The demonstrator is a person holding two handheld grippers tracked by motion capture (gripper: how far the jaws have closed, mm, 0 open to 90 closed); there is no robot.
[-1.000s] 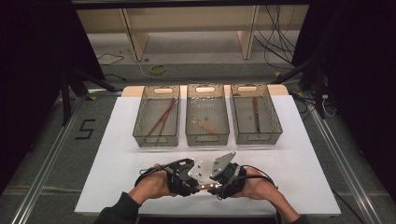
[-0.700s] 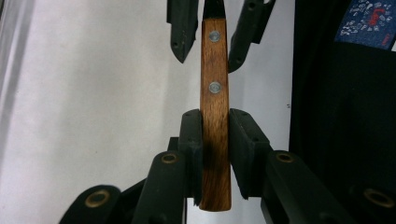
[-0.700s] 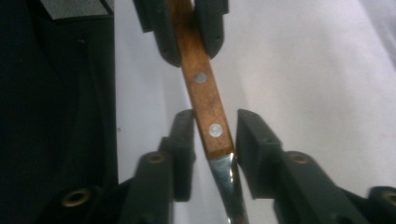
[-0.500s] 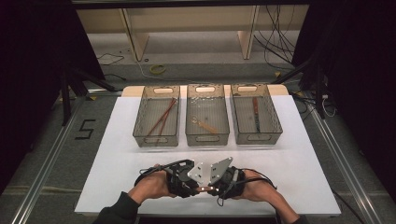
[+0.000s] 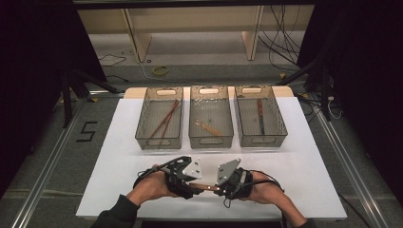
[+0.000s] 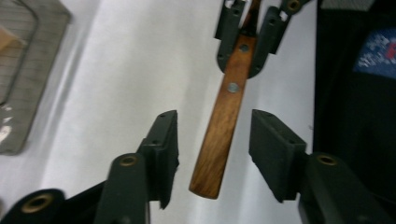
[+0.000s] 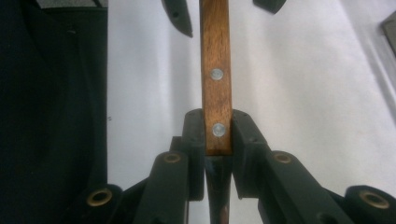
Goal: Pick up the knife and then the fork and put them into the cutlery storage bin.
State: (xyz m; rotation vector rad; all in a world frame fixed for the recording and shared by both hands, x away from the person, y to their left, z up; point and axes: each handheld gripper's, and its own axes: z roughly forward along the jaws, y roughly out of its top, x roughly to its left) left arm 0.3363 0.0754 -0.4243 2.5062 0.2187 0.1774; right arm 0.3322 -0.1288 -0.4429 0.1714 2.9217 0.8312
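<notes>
The right gripper (image 7: 218,133) has its two black jaws clamped on a wooden handle (image 7: 215,74), pinching it at the end where the wood gives way to a dark metal part running down between the jaws. The handle is a flat, narrow strip of warm reddish-brown wood with a visible grain and square edges; two small silver rivets sit on its flat face, one right at the pinch and one farther along. In the left gripper view the same handle (image 6: 224,126) reaches toward the camera, ending in a softly rounded butt that hangs in the gap between the left gripper (image 6: 215,149) jaws; those jaws have just been opening and stand apart on either side of the wood, with clear space on both sides and no pad pressing it. From the high view the piece (image 5: 205,186) lies level between the two grippers at the near edge of the white table (image 5: 309,166), the left gripper (image 5: 183,183) at one end and the right gripper (image 5: 227,186) at the other, the person's hands close together. Beyond them, toward the far side, three wire baskets (image 5: 211,141) stand in a row, each holding a utensil.
</notes>
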